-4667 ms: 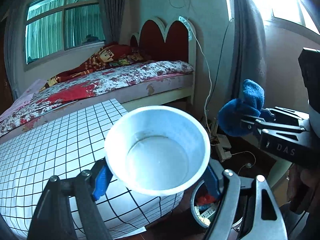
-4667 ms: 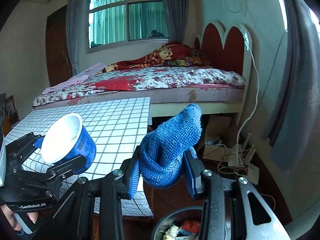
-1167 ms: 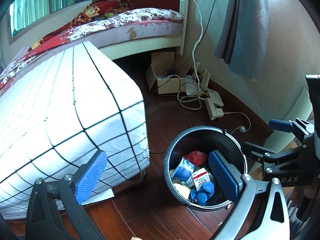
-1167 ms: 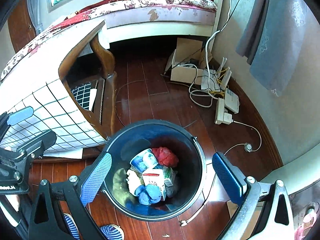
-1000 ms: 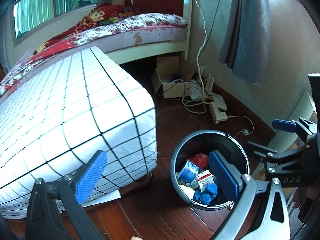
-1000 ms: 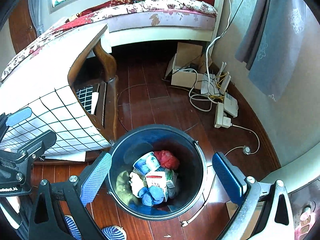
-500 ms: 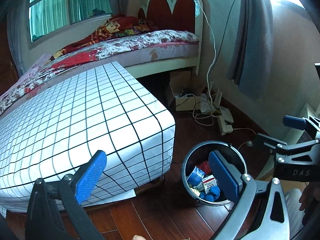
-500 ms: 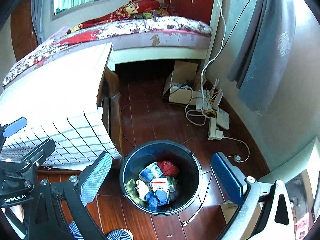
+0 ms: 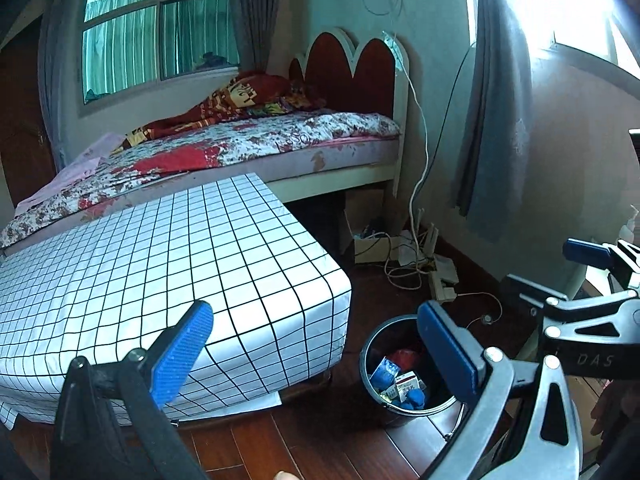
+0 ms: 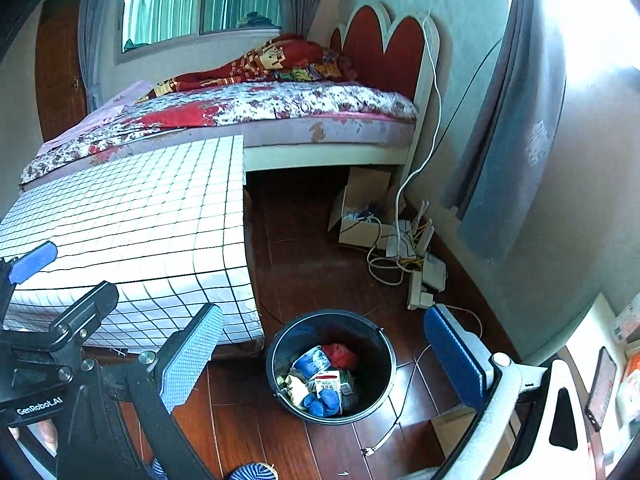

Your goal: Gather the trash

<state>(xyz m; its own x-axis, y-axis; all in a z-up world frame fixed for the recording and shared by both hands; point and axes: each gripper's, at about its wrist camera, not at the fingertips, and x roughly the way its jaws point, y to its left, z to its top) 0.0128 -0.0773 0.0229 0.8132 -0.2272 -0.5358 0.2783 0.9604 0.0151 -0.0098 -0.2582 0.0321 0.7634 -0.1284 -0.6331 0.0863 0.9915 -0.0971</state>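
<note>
A black trash bin [image 10: 384, 364] stands on the wooden floor beside the table; it also shows in the left wrist view [image 9: 370, 364]. In it lie a blue cup [image 10: 311, 362], a milk carton [image 10: 330, 388], a blue knitted cloth [image 10: 322, 404] and red trash [image 10: 340, 354]. My left gripper [image 9: 316, 354] is open and empty, raised above the table's near corner. My right gripper [image 10: 324, 360] is open and empty, high above the bin. Each gripper shows at the edge of the other's view.
A low table with a white grid cloth [image 9: 160, 264] stands left of the bin. Behind it is a bed [image 9: 240, 144]. A cardboard box [image 10: 360, 208], cables and power strips [image 10: 420, 280] lie on the floor by the wall. Curtains hang at right.
Both grippers let go of the cup and the blue cloth, which now lie in the bin. Over the last second both grippers rose and pulled back from the bin.
</note>
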